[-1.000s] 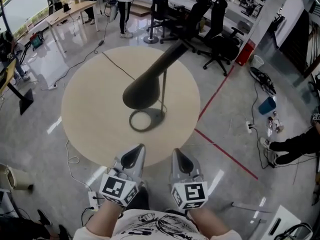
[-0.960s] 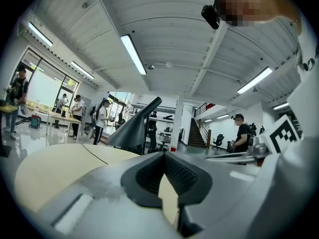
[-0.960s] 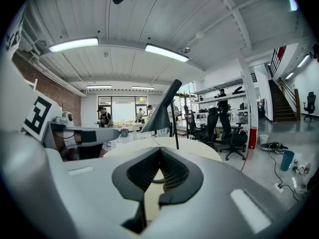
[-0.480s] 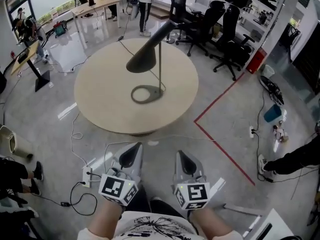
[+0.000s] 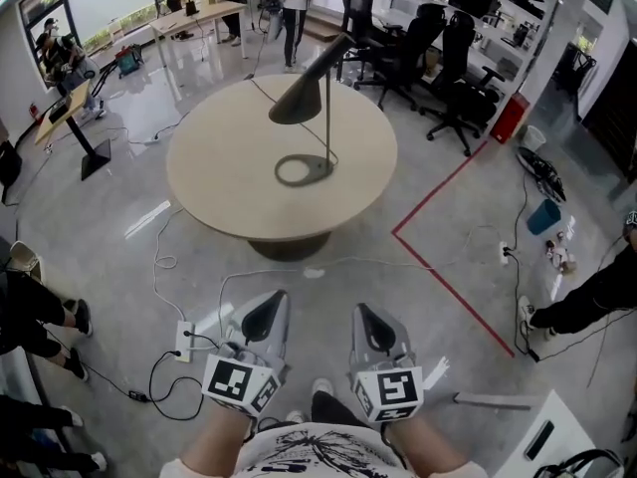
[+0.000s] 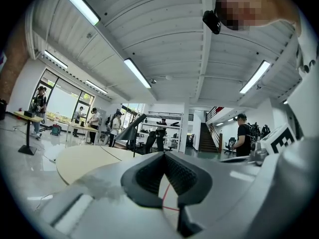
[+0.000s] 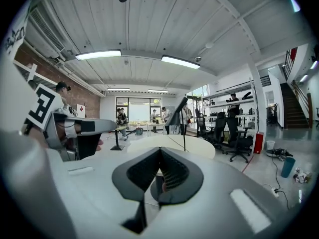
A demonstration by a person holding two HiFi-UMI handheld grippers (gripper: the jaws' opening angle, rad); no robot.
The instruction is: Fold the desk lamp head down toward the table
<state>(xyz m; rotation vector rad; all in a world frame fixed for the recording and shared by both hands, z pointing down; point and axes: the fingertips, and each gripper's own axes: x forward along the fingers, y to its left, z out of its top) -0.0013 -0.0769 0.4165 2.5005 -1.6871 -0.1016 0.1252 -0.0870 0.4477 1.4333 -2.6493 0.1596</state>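
The black desk lamp stands on the round beige table, its cone head raised and tilted, its thin pole rising from a ring base. A cable runs from it across the tabletop. My left gripper and right gripper are held side by side close to my body, well short of the table, over the floor. Both are shut with nothing between the jaws. The left gripper view shows the lamp far off beyond the shut jaw tips. In the right gripper view the lamp is equally distant.
Black office chairs stand behind the table. A red tape line marks the floor at right. A power strip with cables lies at my left. People sit at left and right; others stand by a far desk.
The view has backed away from the table: lamp and table now look smaller and farther. Both grippers keep the same pose near my body, still shut.
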